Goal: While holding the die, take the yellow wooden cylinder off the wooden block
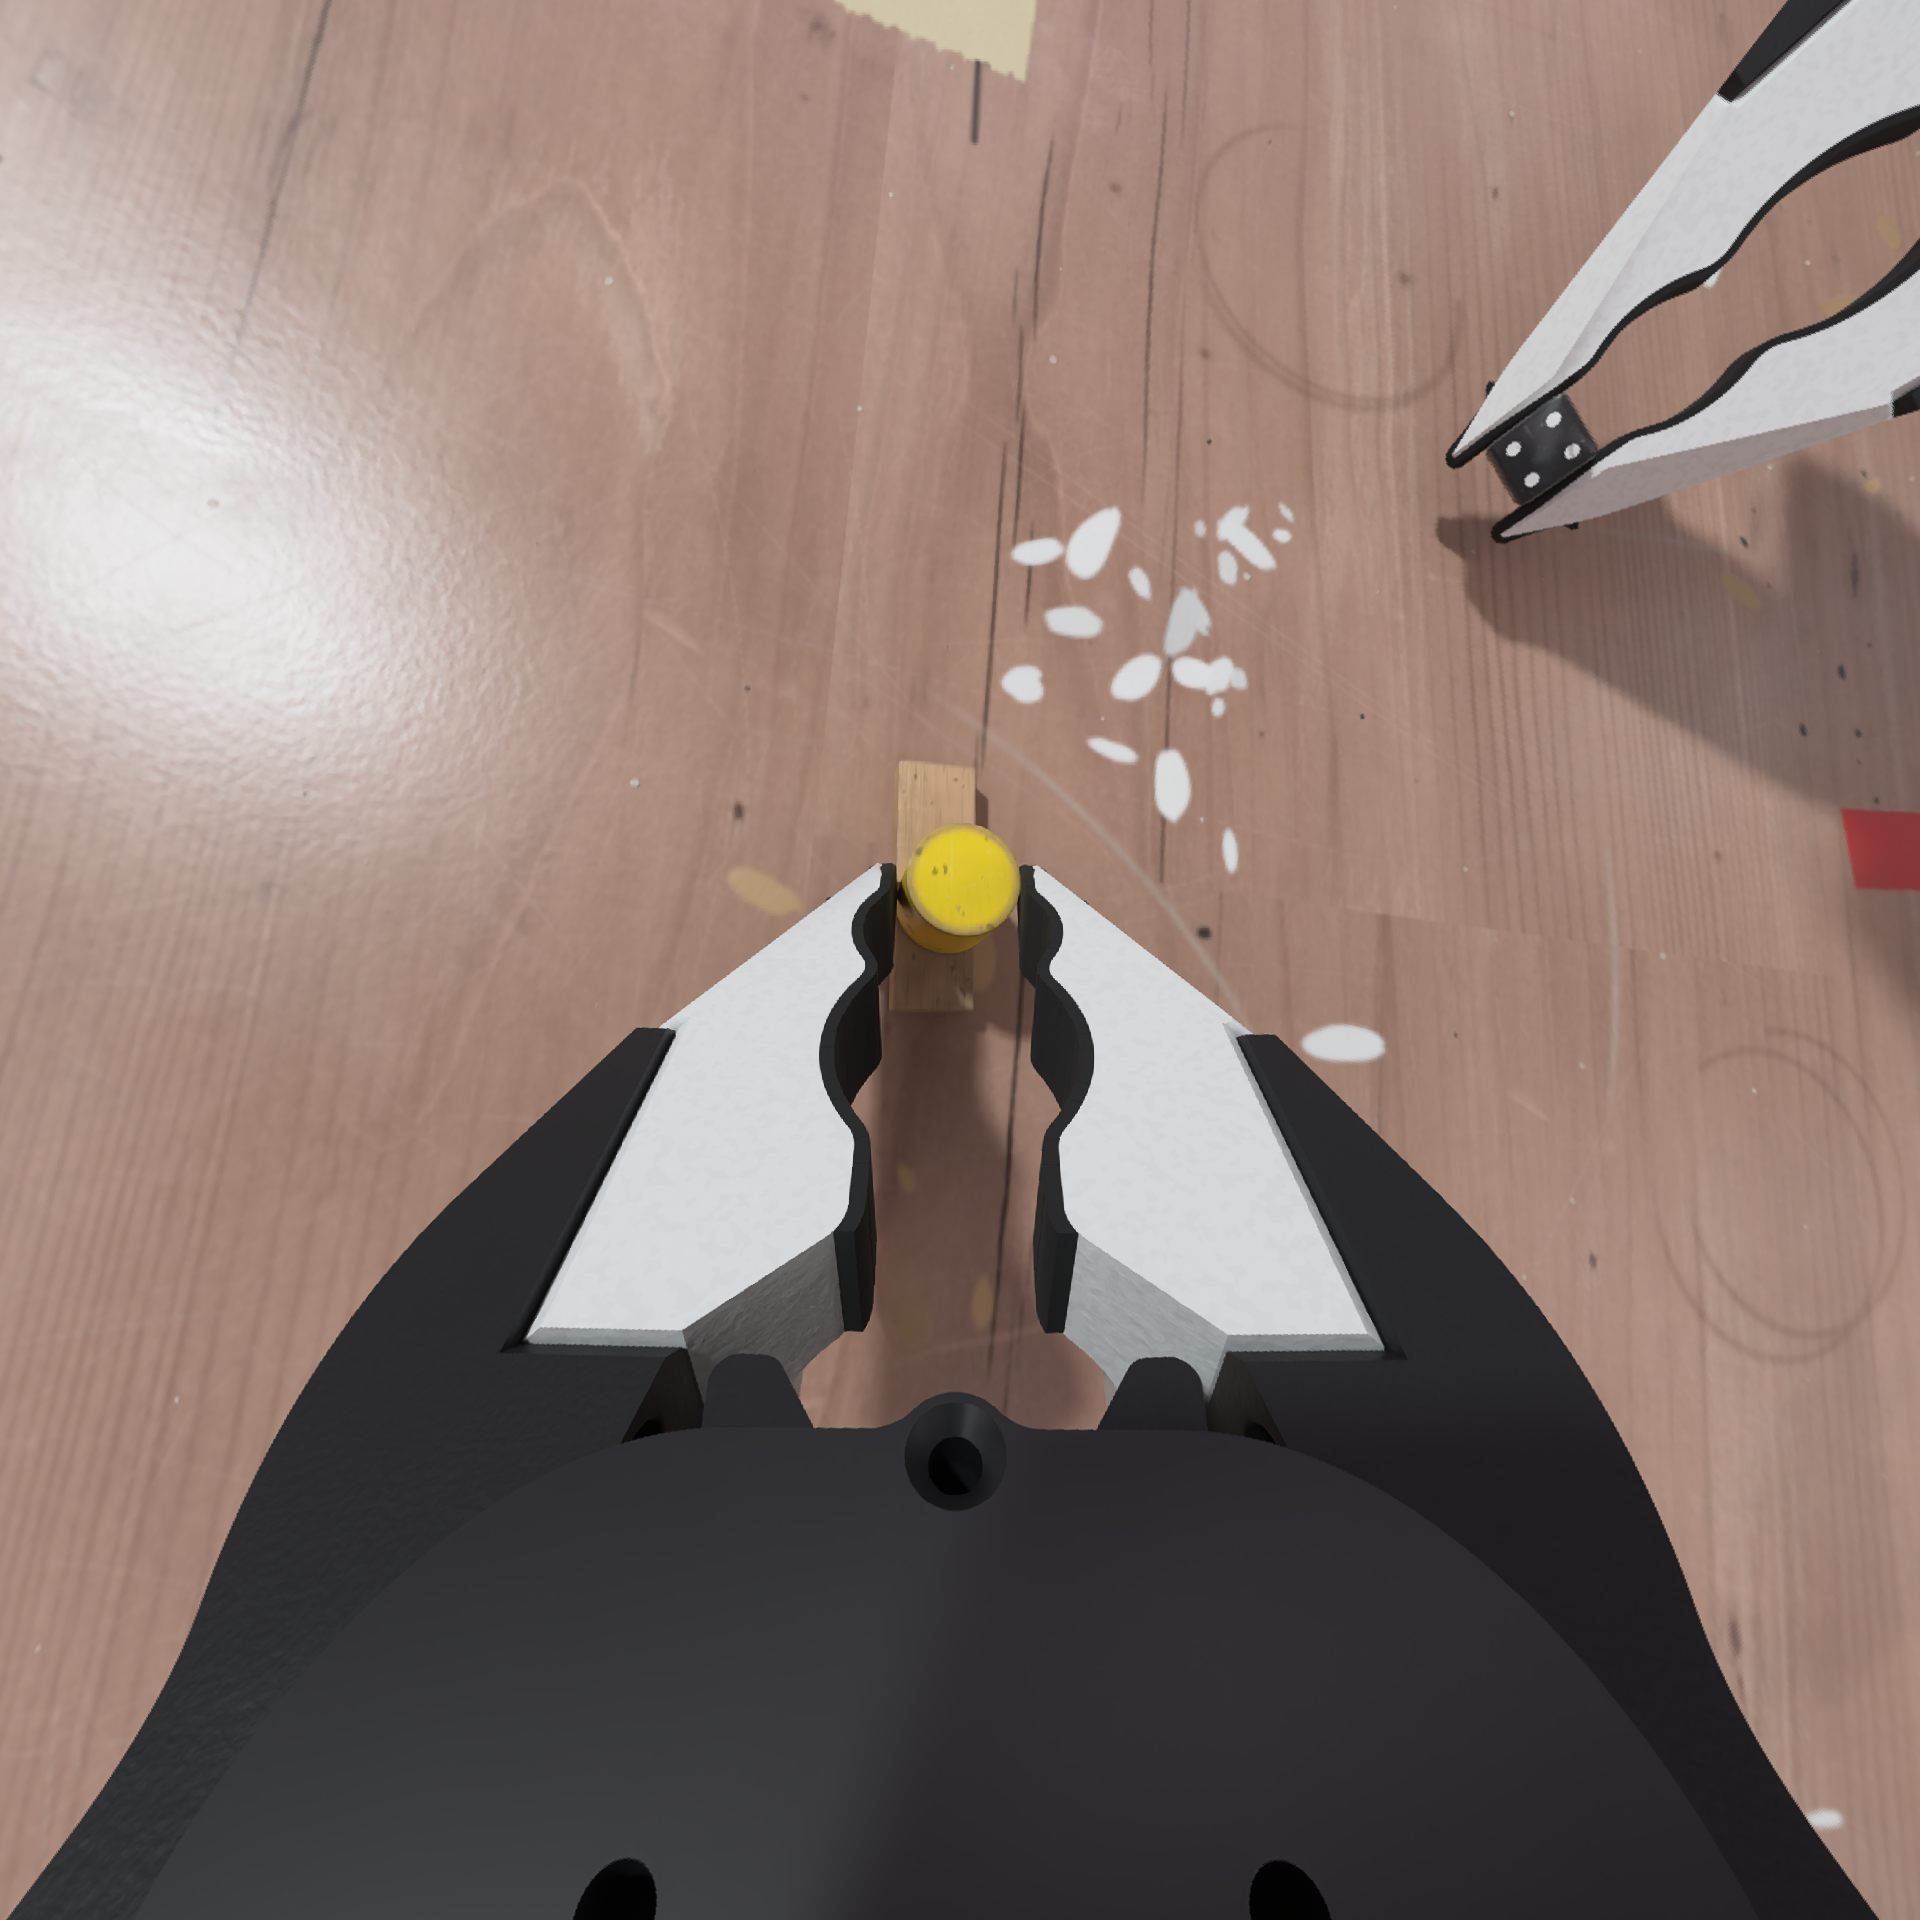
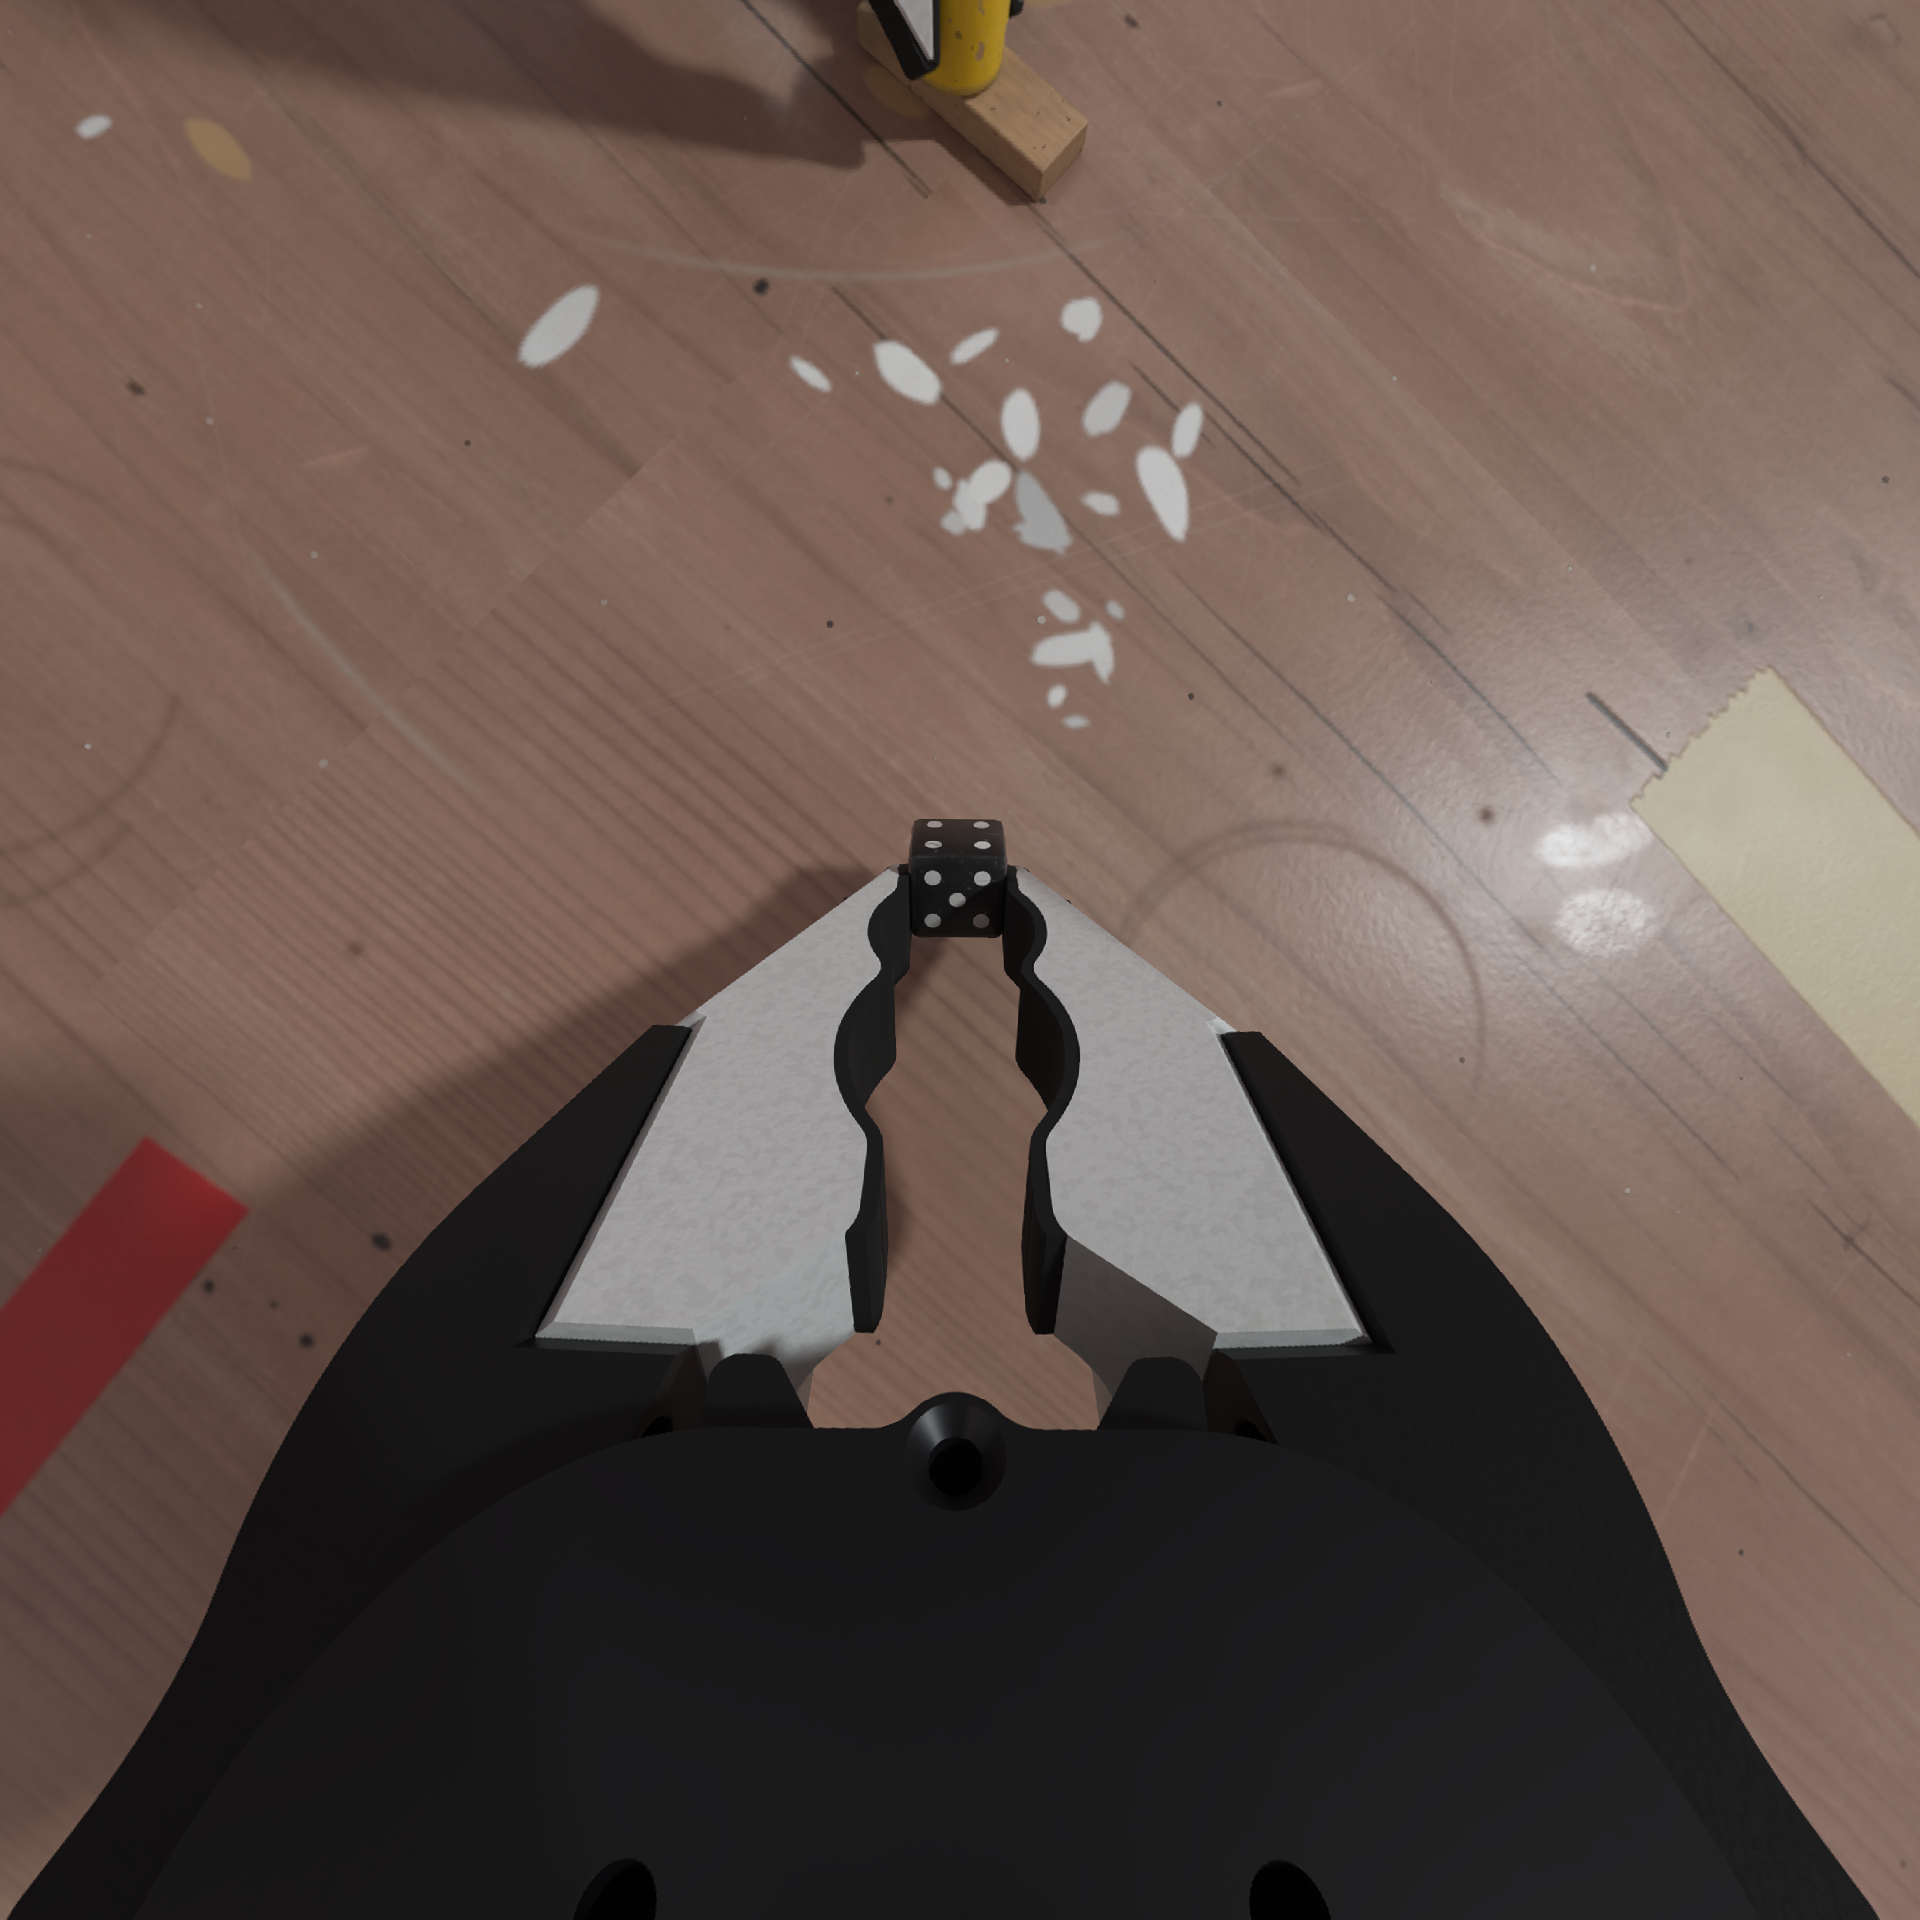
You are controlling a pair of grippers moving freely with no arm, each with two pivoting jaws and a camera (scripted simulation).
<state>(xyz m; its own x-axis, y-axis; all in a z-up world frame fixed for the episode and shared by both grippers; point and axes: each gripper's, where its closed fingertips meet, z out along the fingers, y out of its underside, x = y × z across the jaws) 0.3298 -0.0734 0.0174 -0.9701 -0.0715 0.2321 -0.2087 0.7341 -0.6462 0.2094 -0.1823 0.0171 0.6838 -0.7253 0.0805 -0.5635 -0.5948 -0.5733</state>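
Left gripper fingers flank cylinder, seemingly touching; block half-hidden.

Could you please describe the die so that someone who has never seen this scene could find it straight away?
Start from the brown wooden tabletop and find the scatter of white paint flecks at its middle. Just beyond them, the right gripper pinches the die between its fingertips. It is the only black cube with white pips, unlike the yellow cylinder standing on its wooden block.

left gripper: fingers clamped | right gripper: fingers clamped
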